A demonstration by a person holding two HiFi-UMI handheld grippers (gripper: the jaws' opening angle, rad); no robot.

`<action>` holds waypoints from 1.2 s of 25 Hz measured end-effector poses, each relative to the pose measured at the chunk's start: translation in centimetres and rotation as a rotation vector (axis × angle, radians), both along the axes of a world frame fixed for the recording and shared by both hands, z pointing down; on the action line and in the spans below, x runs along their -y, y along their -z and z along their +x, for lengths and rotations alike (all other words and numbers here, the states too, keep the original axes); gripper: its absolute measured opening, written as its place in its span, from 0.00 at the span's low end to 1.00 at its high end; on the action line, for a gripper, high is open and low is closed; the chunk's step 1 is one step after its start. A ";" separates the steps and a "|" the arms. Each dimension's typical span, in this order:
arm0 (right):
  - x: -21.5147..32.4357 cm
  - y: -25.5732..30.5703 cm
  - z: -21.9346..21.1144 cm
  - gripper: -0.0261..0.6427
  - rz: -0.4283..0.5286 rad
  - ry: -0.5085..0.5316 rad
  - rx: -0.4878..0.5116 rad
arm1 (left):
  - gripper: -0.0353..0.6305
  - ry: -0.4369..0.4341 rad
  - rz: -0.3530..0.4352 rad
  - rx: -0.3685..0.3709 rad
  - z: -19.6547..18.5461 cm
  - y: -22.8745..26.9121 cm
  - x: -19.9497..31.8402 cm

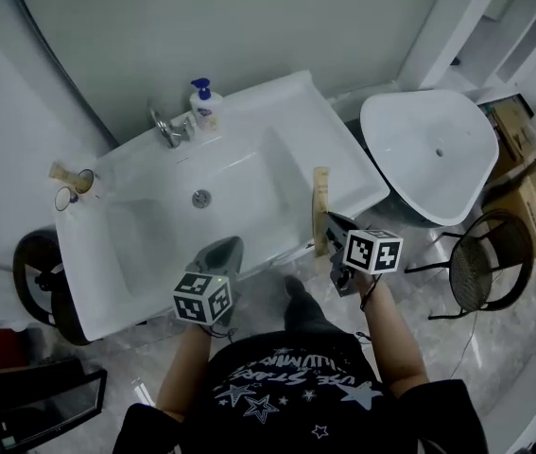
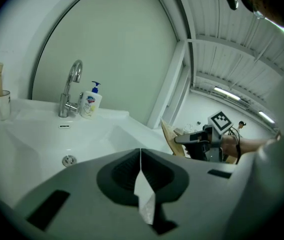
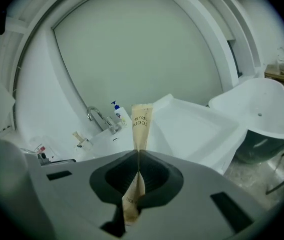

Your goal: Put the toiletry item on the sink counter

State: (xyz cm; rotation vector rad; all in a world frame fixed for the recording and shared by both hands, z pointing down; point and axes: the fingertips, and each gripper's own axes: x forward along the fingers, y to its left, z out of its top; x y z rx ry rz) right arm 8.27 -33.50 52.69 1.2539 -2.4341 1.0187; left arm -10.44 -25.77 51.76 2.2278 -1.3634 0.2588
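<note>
Between the closed jaws of my right claw (image 3: pixel 138 153): tan toothbrush packet (image 3: pixel 141 121), pinched low on its length, free end sticking out ahead. Long axis runs away from me toward the grey wall (image 1: pixel 249 17), over the right edge of the white sink counter (image 1: pixel 291 97); touching or not, can't tell. Left claw (image 2: pixel 140 151) jaws together, at the basin front. Faucet (image 1: pixel 166 129) and soap bottle (image 1: pixel 201 102) at the back, white tub (image 1: pixel 428 149) right, marble floor (image 1: pixel 268 296) below.
</note>
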 end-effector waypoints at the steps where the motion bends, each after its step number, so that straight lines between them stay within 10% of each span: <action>1: 1.0 0.0 0.2 0.07 -0.003 0.007 -0.007 | 0.08 0.010 -0.007 -0.003 0.1 -0.1 0.7; 30: 14.5 -3.9 3.0 0.07 -0.075 0.161 -0.189 | 0.08 0.155 -0.050 0.034 4.3 -0.1 8.6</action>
